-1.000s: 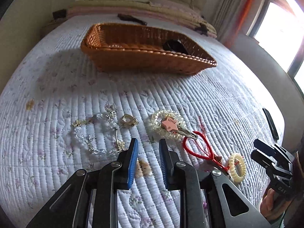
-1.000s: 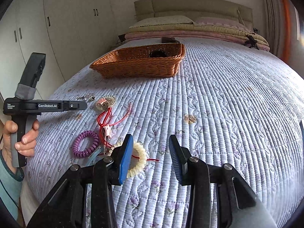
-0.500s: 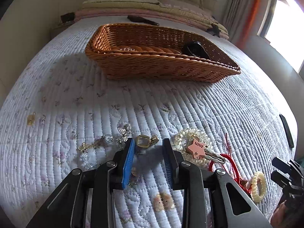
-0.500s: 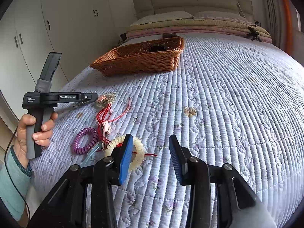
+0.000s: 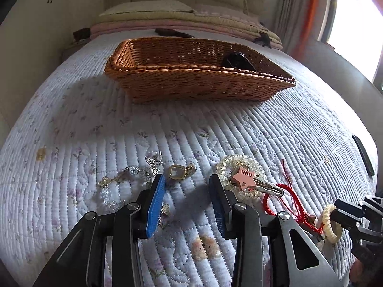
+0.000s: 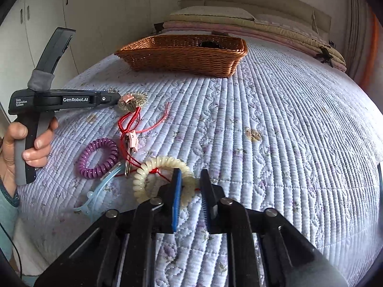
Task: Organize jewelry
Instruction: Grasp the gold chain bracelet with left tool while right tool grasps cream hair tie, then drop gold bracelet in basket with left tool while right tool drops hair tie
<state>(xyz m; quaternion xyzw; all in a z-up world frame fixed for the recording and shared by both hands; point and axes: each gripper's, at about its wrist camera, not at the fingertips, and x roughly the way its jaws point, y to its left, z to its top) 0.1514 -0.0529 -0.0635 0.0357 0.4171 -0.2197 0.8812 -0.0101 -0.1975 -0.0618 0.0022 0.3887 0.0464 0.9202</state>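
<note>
The quilted bedspread (image 5: pixel 239 129) fills both views. The wicker basket (image 5: pixel 191 83) sits on it well beyond both tongs, with 1 dark object (image 5: pixel 237 61) inside at its far right.

The left tongs (image 5: pixel 186 186) are released and their jaws are opening; only bare quilt lies between the 2 blue pads. Just beyond the left pad lies a gold earring (image 5: pixel 178 172), and left of that pad a crystal butterfly bracelet (image 5: pixel 134 179) runs partly under the finger. Just beside the right pad sits a clear coil hair tie (image 5: pixel 240 165) with a pink star hair clip (image 5: pixel 244 177) on it. Further right lies a red cord (image 5: pixel 284 201).

The right tongs (image 6: pixel 190 186) are closing, with the near rim of the cream coil hair tie (image 6: pixel 155 167) between the pads; whether they already press it I cannot tell. A purple coil hair tie (image 6: pixel 98 157) lies to the left, near a clear plastic piece (image 6: pixel 100 186).
</note>
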